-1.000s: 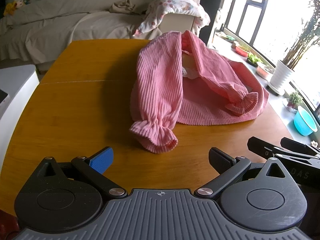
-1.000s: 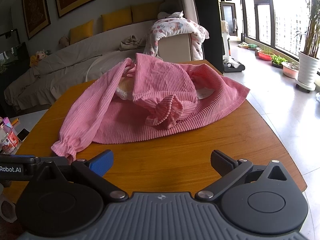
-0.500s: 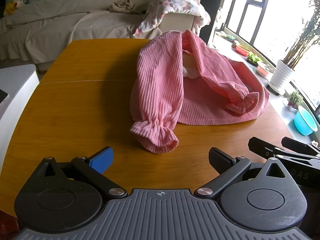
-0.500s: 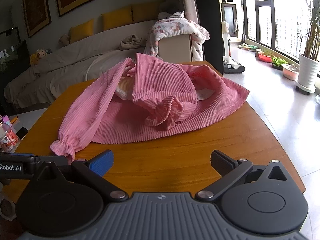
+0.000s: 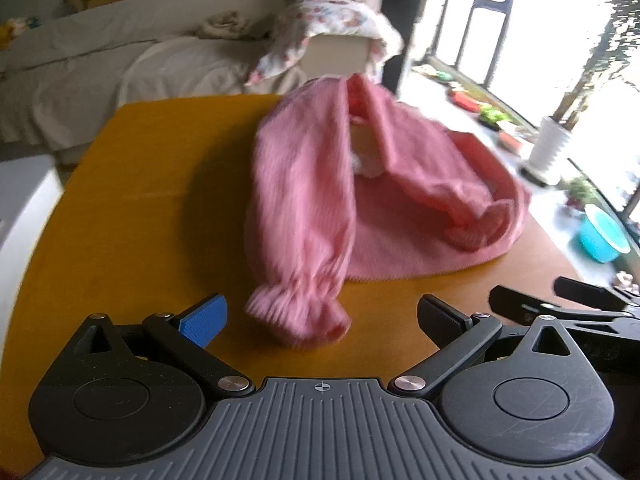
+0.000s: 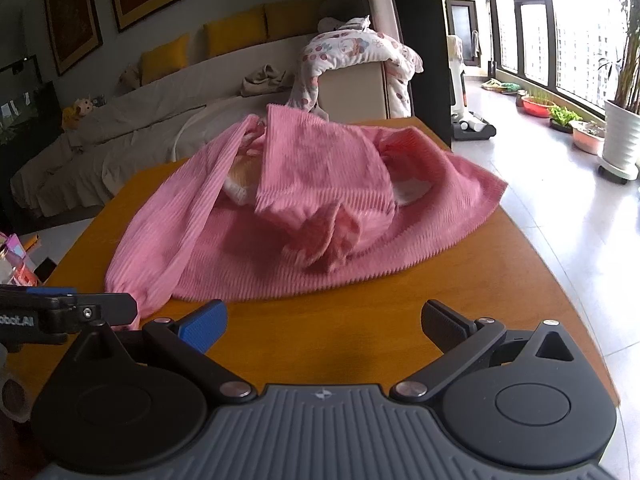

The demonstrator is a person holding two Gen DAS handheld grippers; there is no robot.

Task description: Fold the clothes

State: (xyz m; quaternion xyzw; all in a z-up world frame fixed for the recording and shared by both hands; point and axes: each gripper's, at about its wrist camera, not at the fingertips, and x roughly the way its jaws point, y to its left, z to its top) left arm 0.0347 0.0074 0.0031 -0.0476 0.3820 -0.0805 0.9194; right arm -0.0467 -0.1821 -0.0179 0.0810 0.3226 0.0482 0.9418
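A pink ribbed jacket (image 5: 384,204) (image 6: 312,200) lies rumpled on the orange wooden table (image 5: 132,200) (image 6: 460,300). One sleeve runs toward the near edge and ends in a gathered cuff (image 5: 298,314); the other cuff (image 6: 328,238) is bunched on top of the body. My left gripper (image 5: 320,320) is open, its fingers on either side of the near cuff and just short of it. My right gripper (image 6: 322,322) is open over bare table in front of the hem, holding nothing. The left gripper's black body (image 6: 60,312) shows at the left edge of the right wrist view.
A sofa with beige covers (image 6: 168,120) and a spotted blanket (image 6: 352,48) stands behind the table. Potted plants (image 6: 624,136) and a blue basin (image 5: 602,232) sit on the floor by the windows. A white cabinet (image 5: 20,200) and small items (image 6: 16,256) lie left of the table.
Both grippers have moved forward toward the jacket. The near cuff now lies between the left gripper's open fingers. The jacket itself has not shifted.
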